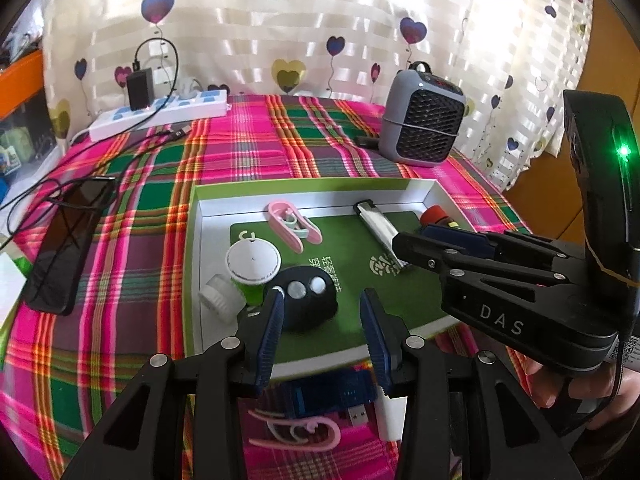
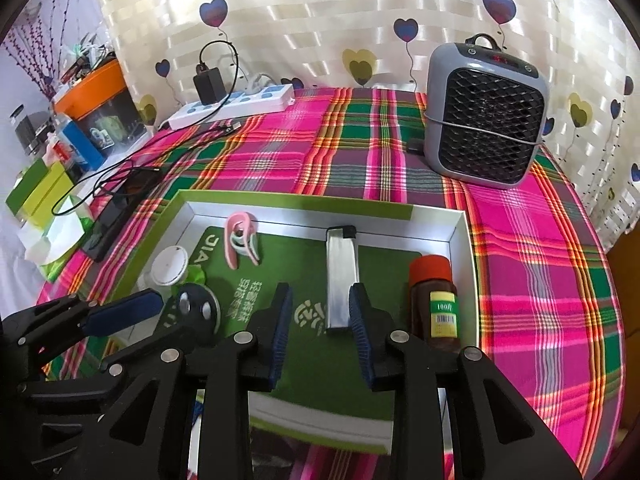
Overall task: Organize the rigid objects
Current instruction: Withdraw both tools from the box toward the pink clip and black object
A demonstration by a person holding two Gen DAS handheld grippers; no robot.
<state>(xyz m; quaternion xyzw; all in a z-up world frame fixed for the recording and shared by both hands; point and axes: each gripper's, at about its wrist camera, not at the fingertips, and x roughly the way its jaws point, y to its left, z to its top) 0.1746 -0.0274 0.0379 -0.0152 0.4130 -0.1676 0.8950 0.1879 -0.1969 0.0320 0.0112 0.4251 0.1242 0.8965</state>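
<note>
A white box with a green rim (image 1: pixel 312 185) holds a green mat. On the mat lie a pink clip (image 1: pixel 294 224), a silver lighter (image 2: pixel 340 272), a brown bottle with a red cap (image 2: pixel 434 300), a white-lidded green cup (image 1: pixel 252 264), a white cap (image 1: pixel 218 296) and a black round remote (image 1: pixel 308 300). My left gripper (image 1: pixel 324 332) hangs open over the box's near edge, just before the remote, with nothing between its pads. My right gripper (image 2: pixel 320 320) stands open above the mat. The lighter's near end lies just beyond its right finger, untouched.
In front of the box lie a blue USB device (image 1: pixel 320 396), a second pink clip (image 1: pixel 296 436) and a white stick (image 1: pixel 390 416). A grey fan heater (image 2: pixel 484 112) stands at the back right. A power strip (image 1: pixel 160 112), cables and a dark phone (image 1: pixel 68 240) lie at the left.
</note>
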